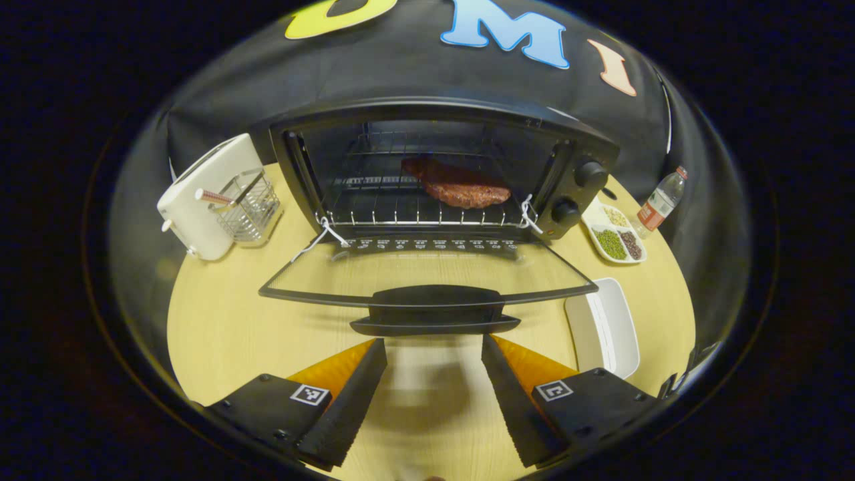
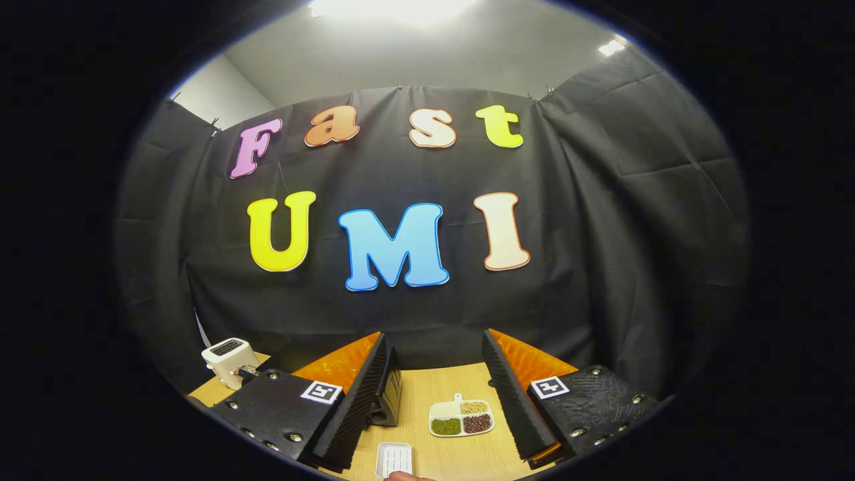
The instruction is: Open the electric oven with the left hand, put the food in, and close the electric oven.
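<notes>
Wooden table [image 1: 220, 321], oven [image 1: 441, 174] door down, meat [image 1: 457, 184] on rack, both grippers' fingers wide, empty

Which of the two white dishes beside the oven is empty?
The plain rectangular tray, nearest the open door. The divided dish by the knobs holds beans.

A staged kitchen booth is showing here: black cloth is hanging behind a wooden bench [image 1: 220, 321] carrying an electric oven [image 1: 441, 180], with a toaster [image 1: 200, 194] sitting at ten o'clock.
</notes>
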{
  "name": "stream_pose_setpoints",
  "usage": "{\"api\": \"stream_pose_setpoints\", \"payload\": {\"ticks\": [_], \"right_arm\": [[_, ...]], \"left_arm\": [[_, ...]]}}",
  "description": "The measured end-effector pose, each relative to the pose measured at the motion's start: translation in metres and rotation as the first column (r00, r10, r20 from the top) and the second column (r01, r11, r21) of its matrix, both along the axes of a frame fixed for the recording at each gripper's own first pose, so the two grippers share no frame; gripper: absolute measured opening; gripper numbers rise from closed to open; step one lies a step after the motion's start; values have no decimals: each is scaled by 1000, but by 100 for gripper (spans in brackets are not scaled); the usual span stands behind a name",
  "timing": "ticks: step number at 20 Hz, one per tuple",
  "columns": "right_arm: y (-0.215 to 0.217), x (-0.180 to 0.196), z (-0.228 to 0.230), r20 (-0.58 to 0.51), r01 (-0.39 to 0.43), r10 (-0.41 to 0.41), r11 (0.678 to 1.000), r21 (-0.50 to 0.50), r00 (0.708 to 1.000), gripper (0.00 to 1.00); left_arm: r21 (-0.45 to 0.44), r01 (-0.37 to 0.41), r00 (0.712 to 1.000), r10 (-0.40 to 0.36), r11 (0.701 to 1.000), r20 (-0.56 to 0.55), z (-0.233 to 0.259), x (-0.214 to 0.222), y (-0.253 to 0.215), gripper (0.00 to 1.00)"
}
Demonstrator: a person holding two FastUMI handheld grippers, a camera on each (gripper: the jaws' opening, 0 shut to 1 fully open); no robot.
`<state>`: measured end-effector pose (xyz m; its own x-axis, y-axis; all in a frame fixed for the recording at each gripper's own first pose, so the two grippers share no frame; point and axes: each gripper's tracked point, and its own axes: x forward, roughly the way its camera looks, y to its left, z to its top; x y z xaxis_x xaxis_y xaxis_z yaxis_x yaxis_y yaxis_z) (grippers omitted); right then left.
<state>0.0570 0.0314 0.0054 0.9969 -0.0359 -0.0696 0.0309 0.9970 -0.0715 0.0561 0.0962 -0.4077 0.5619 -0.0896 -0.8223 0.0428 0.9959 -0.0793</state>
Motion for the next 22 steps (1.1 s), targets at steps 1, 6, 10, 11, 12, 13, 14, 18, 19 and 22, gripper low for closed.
{"api": "stream_pose_setpoints", "payload": {"ticks": [1,6,10,11,12,13,14,18,19,22], "right_arm": [[-1,1,0,2,4,-4,1000,0,1000,87],[-4,-4,-2,2,12,-12,1000,13,1000,87],[-2,-4,-2,4,14,-14,1000,15,1000,87],[-3,-5,-1,5,14,-14,1000,14,1000,87],[-2,-4,-1,6,15,-16,1000,13,1000,87],[-2,-5,-1,5,16,-16,1000,13,1000,87],[-4,-5,-2,6,18,-18,1000,11,1000,87],[-11,-6,-2,6,35,-35,999,13,999,87],[-12,-7,-2,4,38,-38,999,16,999,87],[-10,-7,-2,4,37,-37,999,16,999,87]], "left_arm": [[-3,-3,1000,3,1000,14,5,1,0,96],[-23,-17,998,19,1000,66,27,7,1,96],[-20,-20,992,22,1000,123,51,20,2,96],[-21,-21,991,24,1000,131,52,25,1,96],[-14,-24,991,26,1000,132,54,27,3,100],[-12,-25,991,26,1000,135,54,27,4,97],[-13,-29,989,31,999,142,58,28,5,96],[-25,-31,983,35,999,180,72,43,0,96],[-30,-29,980,35,999,196,79,43,1,96],[-55,-29,962,43,998,270,110,47,-4,96]]}}
